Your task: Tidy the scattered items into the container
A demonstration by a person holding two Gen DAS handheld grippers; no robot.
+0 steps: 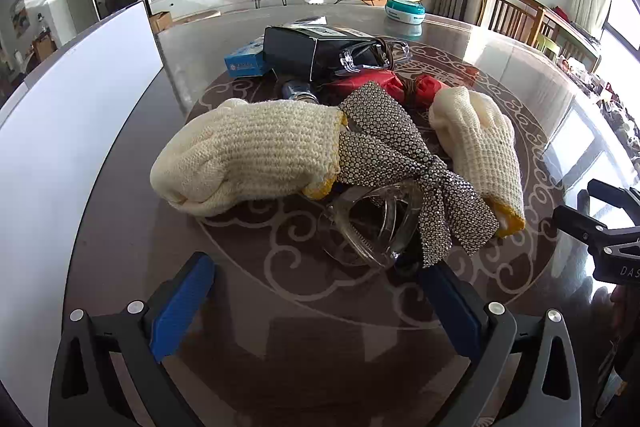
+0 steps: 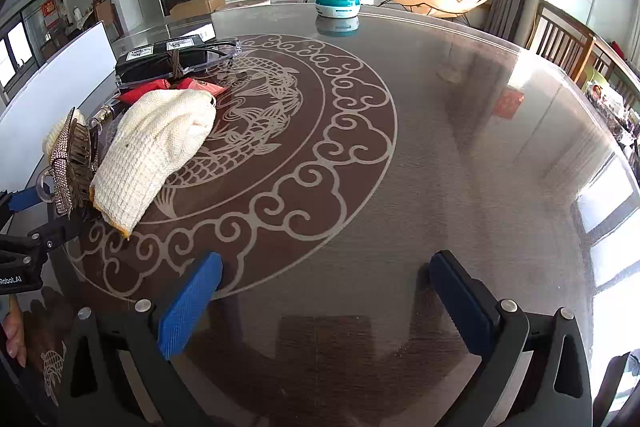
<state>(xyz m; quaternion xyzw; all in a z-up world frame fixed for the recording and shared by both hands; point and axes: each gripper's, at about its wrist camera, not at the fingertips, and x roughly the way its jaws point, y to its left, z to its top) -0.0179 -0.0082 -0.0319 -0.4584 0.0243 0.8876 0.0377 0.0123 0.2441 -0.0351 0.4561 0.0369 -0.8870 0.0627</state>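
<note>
Left wrist view: our left gripper [image 1: 316, 291] fingers spread empty before the rhinestone bow clip [image 1: 400, 167]; grabbing it could drag the tangled gloves [image 1: 248, 163]. Right gripper [image 2: 324, 301] likewise released.

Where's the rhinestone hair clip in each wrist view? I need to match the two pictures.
Left wrist view: the rhinestone hair clip sits centre frame, between the two knit gloves, over clear goggles.
Right wrist view: the clip is at the far left edge, seen side-on, left of a knit glove.
Shared landmark: the teal-and-white round container at the table's far edge.
</note>
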